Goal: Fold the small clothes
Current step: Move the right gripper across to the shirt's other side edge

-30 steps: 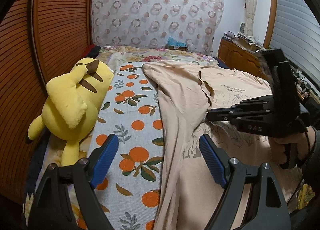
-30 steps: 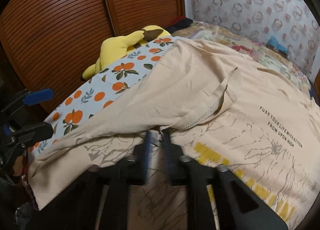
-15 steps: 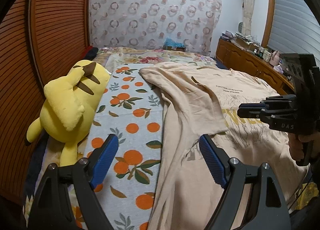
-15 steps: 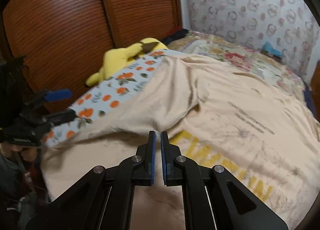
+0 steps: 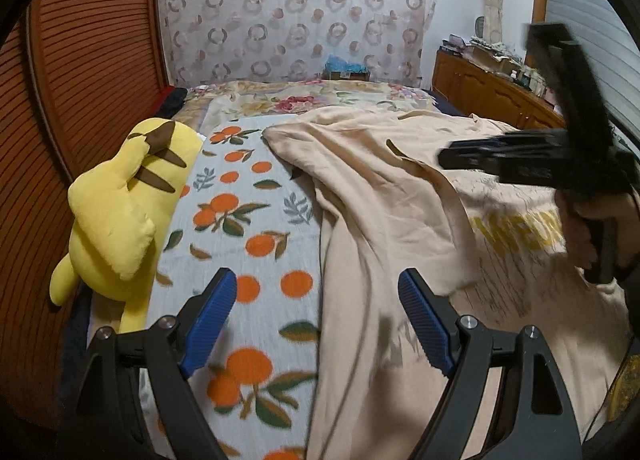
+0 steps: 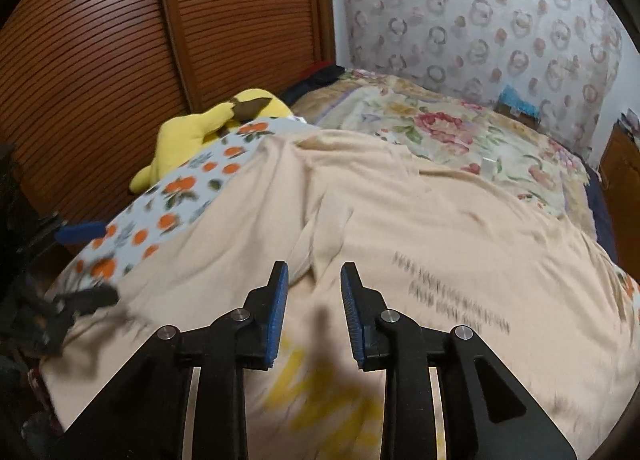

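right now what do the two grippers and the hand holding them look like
Both are matte black plastic frames with two angled fingers, silver bolts at the joints and ribbed blue pads. The left gripper shows its blue pads most clearly. The right gripper matches; seen from the left camera it has a boxy black body with faint, unreadable lettering, held by a bare hand with a dark sleeve. No cables are visible.
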`<state>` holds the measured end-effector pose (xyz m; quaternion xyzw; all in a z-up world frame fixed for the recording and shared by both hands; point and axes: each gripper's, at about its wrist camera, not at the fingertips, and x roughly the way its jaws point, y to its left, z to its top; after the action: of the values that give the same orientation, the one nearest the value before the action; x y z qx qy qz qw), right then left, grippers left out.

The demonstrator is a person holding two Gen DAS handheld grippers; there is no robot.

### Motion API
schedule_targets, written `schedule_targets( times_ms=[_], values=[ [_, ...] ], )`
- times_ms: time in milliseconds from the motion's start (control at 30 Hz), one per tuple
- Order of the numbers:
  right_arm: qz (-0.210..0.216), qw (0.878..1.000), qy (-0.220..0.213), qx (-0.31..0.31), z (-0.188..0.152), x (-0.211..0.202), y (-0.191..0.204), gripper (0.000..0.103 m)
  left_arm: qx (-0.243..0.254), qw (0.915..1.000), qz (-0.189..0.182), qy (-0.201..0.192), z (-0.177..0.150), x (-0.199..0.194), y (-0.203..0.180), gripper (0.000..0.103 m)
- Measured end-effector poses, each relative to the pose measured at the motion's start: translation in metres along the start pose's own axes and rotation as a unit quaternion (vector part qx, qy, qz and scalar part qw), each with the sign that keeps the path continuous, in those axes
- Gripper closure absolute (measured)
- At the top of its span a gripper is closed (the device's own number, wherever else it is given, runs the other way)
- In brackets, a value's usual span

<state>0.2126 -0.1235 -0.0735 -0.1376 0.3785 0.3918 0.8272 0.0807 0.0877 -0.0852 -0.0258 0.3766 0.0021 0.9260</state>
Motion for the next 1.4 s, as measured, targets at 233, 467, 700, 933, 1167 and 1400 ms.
schedule_targets(
  times_ms=[233, 467, 700, 933, 1167, 1400],
  values=[
    [0.006, 1.0, 0.029, -0.005, 0.033, 0.06, -0.013, 0.077, -0.002, 0.9996, -0.001, 0.028, 0.004, 0.022, 0.0, 0.019],
    [-0.042, 0.998, 0.042, -0.004, 0.03, 0.062, -0.04, 0.077, 0.005, 0.9987, 0.006, 0.05, 0.004, 0.032, -0.002, 0.019],
    [-0.067, 0.996, 0.021, 0.046, 0.01, 0.01, -0.098, 0.077, 0.007, 0.9985, 0.009, 0.053, 0.004, 0.033, -0.005, 0.019],
    [-0.091, 0.993, -0.026, 0.075, -0.029, -0.073, -0.131, 0.077, 0.005, 0.9997, 0.015, 0.018, 0.01, 0.018, -0.007, 0.019],
    [-0.165, 0.98, -0.04, 0.104, -0.083, -0.152, -0.169, 0.068, 0.008, 0.9997, -0.018, -0.015, 0.019, -0.003, -0.034, 0.019],
    [-0.209, 0.963, -0.026, 0.169, -0.149, -0.2, -0.216, 0.061, 0.031, 0.9979, -0.055, -0.014, 0.019, -0.001, -0.083, 0.019]
  ],
)
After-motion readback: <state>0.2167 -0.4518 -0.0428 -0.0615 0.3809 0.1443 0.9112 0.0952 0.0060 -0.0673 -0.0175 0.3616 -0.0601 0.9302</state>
